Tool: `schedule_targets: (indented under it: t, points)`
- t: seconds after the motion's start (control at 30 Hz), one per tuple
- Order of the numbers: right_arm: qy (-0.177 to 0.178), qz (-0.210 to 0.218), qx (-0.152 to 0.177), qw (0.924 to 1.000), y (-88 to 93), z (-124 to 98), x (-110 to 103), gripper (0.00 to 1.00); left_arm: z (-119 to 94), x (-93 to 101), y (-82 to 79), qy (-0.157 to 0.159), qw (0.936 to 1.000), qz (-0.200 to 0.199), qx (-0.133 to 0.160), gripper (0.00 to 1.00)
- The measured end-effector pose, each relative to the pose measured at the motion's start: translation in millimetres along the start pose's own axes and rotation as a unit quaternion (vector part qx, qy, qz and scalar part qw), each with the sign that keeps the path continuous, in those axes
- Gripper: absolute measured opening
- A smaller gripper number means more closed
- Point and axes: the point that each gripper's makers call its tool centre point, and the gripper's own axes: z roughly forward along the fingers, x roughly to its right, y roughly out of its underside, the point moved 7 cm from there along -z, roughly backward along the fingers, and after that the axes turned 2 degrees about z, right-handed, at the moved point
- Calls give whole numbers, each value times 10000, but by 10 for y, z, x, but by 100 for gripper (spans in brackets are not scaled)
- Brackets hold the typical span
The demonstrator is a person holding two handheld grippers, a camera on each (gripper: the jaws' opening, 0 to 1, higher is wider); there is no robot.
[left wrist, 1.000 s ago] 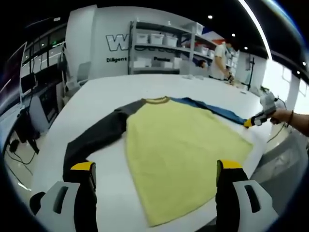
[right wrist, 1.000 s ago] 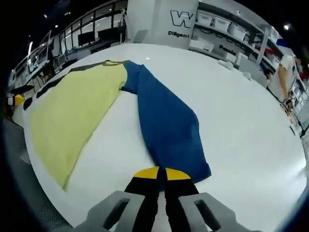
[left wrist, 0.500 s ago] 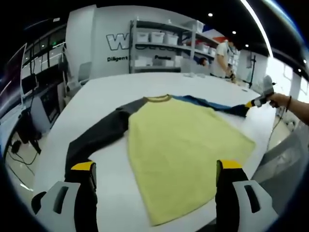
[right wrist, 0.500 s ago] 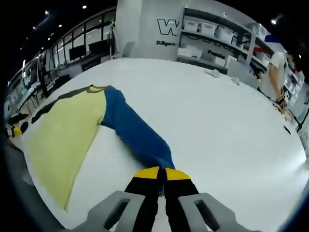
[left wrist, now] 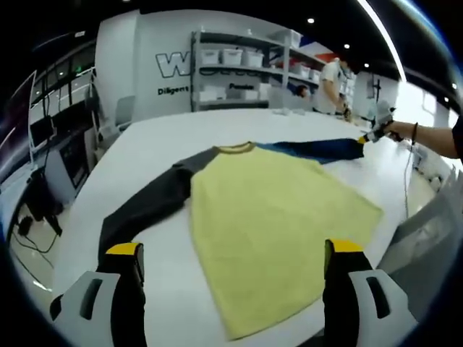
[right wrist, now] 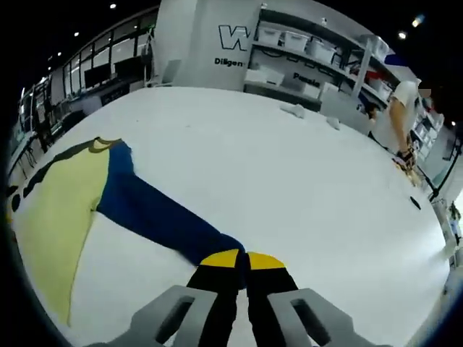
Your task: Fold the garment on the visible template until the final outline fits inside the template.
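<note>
- The right claw (right wrist: 242, 259), clenched on the cuff of the blue sleeve (right wrist: 155, 217), is drawing that sleeve out longer and straighter than it was a second ago; then it lay wide and slack on the worktop (right wrist: 289, 181), and now it is running as a narrow band from the shoulder to the jaws.
- In the left gripper view the same right claw (left wrist: 365, 137) is sitting farther away and higher at the far right than before, with the blue sleeve (left wrist: 311, 150) pulled taut off the shoulder.
- My reading: this is spreading the garment flat before any fold, so the task is still at an early stage; no fold is showing yet.
- The left claw (left wrist: 235, 256) is hanging released above the near edge of the worktop (left wrist: 159, 137), jaws well apart, gripping nothing.
- The garment's yellow body (left wrist: 275, 224) is lying flat just beyond and between those jaws, hem toward the near side, collar (left wrist: 233, 150) at the far side.
- The dark sleeve (left wrist: 148, 206) is running from the far shoulder down to the near left, its end reaching close by the left jaw.
- I cannot make out a template outline on the worktop in either view.
- A person (right wrist: 405, 108) is standing at the far right, well apart from the garment.
</note>
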Motion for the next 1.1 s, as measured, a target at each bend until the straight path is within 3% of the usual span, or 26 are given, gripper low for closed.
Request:
schedule_targets:
  t: [0.37, 0.47, 0.63, 0.77, 1.0, 1.1]
  points:
    - [343, -120, -234, 9991, -35, 416, 303, 0, 27, 7, 40, 0, 9999, 68, -151, 99]
    - [425, 113, -363, 9984, 4, 544, 387, 0, 27, 7, 44, -15, 9998, 88, -169, 99]
    - [696, 484, -291, 9960, 33, 702, 604, 16, 35, 18, 57, -3, 9997, 105, -239, 99]
    - [657, 978, -249, 9927, 122, 708, 633, 32, 34, 15, 51, -34, 9997, 118, -222, 99]
    - [558, 1740, -641, 9811, 390, 753, 593, 39, 17, 7, 37, -80, 9998, 86, -166, 99]
    - [558, 1986, -456, 9774, 399, 774, 631, 38, 15, 12, 33, -63, 9998, 92, -158, 99]
